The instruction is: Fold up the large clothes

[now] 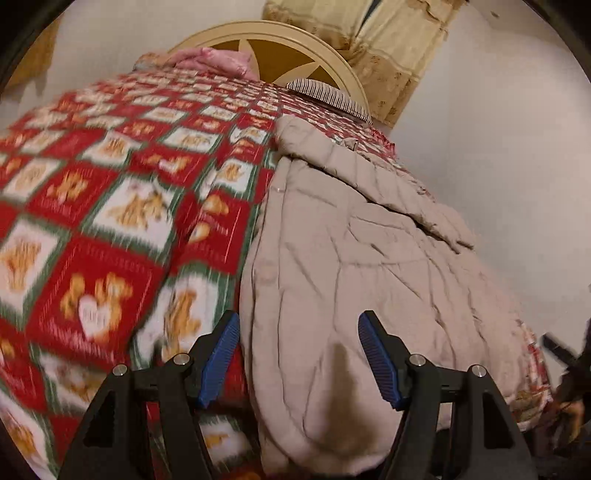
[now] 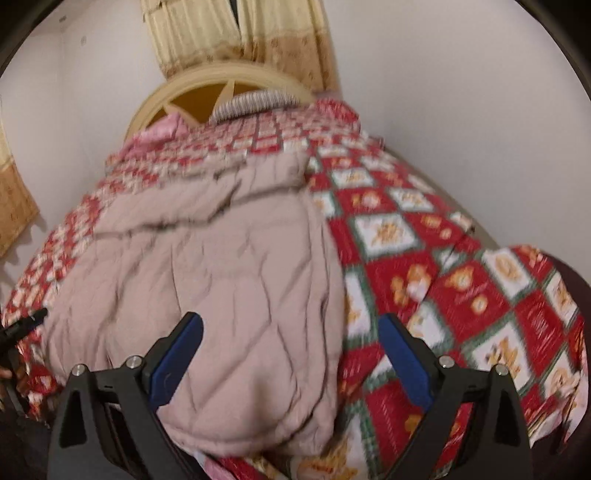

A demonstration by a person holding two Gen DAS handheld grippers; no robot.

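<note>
On the bed's red checked blanket (image 1: 110, 206) a beige quilted coat (image 1: 351, 266) is lying lengthwise, folded and creased. Both the left gripper (image 1: 297, 325) and right gripper (image 2: 290, 325) are hovering wide apart over its near end, gripping nothing.

- bed blanket (image 1: 110, 177): red/white/green check with teddy-bear squares, spread over the whole bed, motion-blurred in both views
- headboard (image 1: 280, 40): cream, arched, spoked frame over brown panels, at the far end against the wall
- striped pillow (image 1: 328, 94): leaning at the headboard, on the blanket's far edge
- pink bedding (image 1: 218, 59): bunched beside the headboard
- curtain (image 2: 236, 33): pale yellow, patterned, hanging behind the headboard
- wall (image 2: 461, 92): plain white
</note>
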